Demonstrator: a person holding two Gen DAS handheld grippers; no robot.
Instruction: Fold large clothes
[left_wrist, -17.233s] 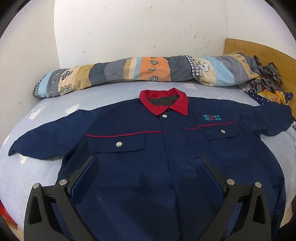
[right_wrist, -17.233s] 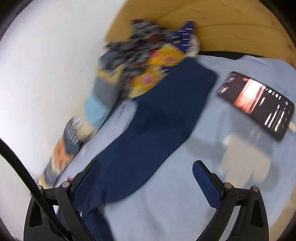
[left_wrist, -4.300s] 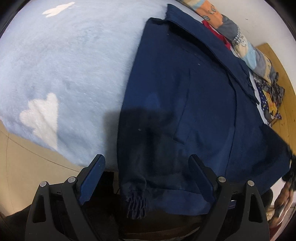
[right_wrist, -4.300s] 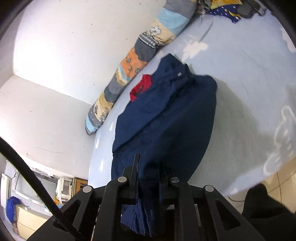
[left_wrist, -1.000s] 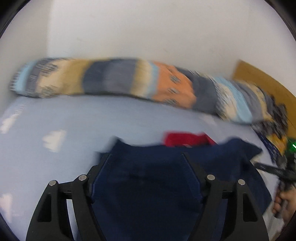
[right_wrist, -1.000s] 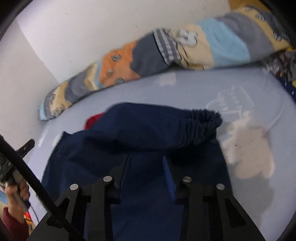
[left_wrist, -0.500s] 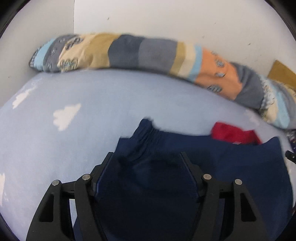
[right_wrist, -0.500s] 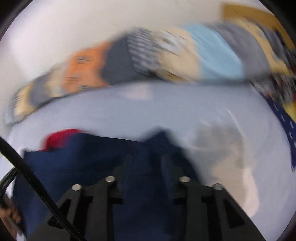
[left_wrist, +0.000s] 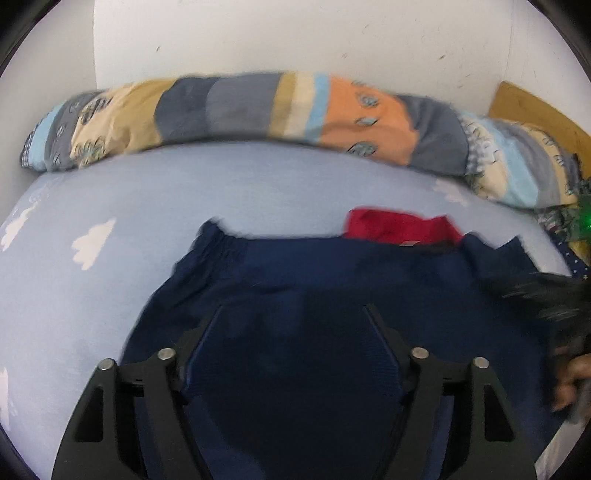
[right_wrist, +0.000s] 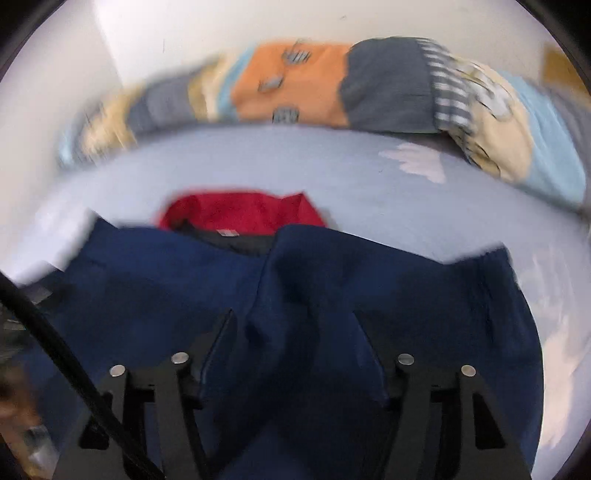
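Lying folded mid-bed below the long pillow (left_wrist: 295, 110), the navy jacket (left_wrist: 332, 280) looks soft, limp and fairly heavy, so with my left fingers (left_wrist: 207, 350) spread and right fingers (right_wrist: 221, 350) opening empty, I'd pinch its gathered hem corners

White scuffed wall (left_wrist: 295, 37), pale blue cloud-print bedsheet (left_wrist: 110, 192), patchwork bolster (left_wrist: 258, 107), wooden headboard (left_wrist: 532, 107)

Matt navy cloth jacket (left_wrist: 332, 280)
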